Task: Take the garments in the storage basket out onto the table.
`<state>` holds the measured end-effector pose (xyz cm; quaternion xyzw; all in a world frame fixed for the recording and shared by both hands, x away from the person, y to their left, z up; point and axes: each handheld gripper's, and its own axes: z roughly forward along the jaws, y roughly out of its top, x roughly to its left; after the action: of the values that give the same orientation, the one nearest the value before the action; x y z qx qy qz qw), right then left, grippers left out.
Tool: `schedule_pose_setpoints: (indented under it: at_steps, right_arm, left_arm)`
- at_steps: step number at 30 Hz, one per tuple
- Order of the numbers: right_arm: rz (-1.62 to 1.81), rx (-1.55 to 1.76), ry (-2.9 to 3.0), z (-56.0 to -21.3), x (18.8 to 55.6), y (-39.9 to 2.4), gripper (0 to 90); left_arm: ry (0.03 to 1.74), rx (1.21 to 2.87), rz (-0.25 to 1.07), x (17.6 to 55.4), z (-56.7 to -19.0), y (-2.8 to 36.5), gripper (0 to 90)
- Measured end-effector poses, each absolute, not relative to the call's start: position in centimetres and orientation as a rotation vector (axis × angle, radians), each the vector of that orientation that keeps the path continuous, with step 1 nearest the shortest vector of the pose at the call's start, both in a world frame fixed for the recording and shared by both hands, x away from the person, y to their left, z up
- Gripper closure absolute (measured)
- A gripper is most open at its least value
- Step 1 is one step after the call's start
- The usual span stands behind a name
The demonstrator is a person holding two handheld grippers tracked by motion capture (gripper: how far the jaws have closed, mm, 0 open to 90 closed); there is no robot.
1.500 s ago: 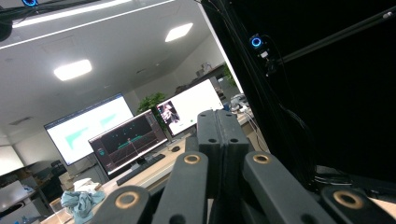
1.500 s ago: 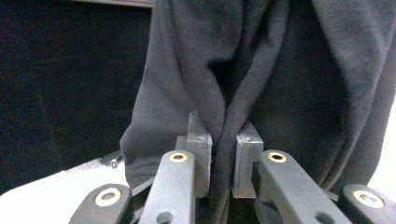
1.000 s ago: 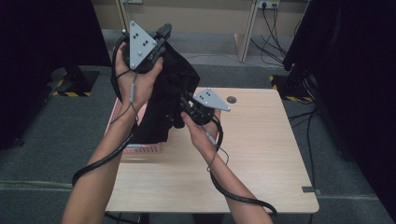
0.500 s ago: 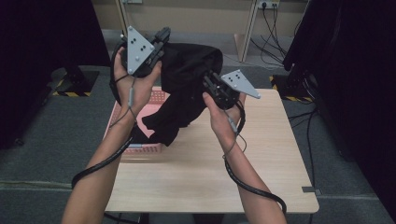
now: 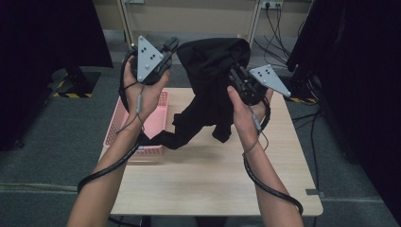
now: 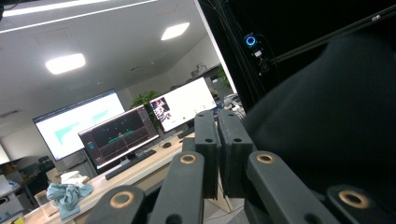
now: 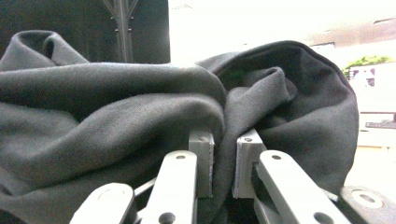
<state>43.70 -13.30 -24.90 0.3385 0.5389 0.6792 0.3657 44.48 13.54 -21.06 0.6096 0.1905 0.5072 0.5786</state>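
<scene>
Above the pale wooden worktop (image 5: 208, 175), in the high view, a black, soft fleece garment (image 5: 213, 80) is hanging between the two raised hands. The left tool (image 5: 171, 46) is gripping one upper corner of it, and the right tool (image 5: 235, 74) is pinching the cloth near the opposite upper edge. The garment's long axis is running downward from that held top edge, and its lower tail is trailing onto the worktop and over the rim of the pink slotted plastic basket (image 5: 124, 124) beneath the left hand. Both tools are on the cloth, the right one nearer its bulk; the coming move, I judge, depends on spreading that top edge sideways. The basket is sitting right under the dangling tail and could snag it.

In the left gripper view, the left tool (image 6: 218, 122) has its jaws drawn almost together, and the garment (image 6: 336, 121) is bulging just to their right; whether cloth is caught between the pads I cannot tell here. Monitors on a far desk (image 6: 116, 135) are glowing behind.

In the right gripper view, the right tool (image 7: 225, 140) is clamping a thick fold of the garment (image 7: 116, 107), which is draping over both sides of its jaws.
</scene>
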Motion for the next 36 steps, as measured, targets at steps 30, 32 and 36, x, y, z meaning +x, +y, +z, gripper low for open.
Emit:
schedule_pose_setpoints:
  at_steps: [30, 32, 36]
  right_arm:
    - [1.648, 0.855, 1.307, -21.2, 42.5, -19.1, 82.1]
    - [1.647, 0.853, 1.304, -21.0, 42.4, -19.2, 82.0]
    - [1.647, 0.854, 1.292, -20.5, 42.4, -19.6, 82.0]
  left_arm:
    - [0.521, 1.503, 0.988, 44.5, -30.7, 13.2, 26.6]
    - [0.516, 1.516, 0.978, 44.4, -31.4, 13.2, 25.7]
    - [0.507, 1.552, 0.952, 44.1, -33.8, 13.1, 23.0]
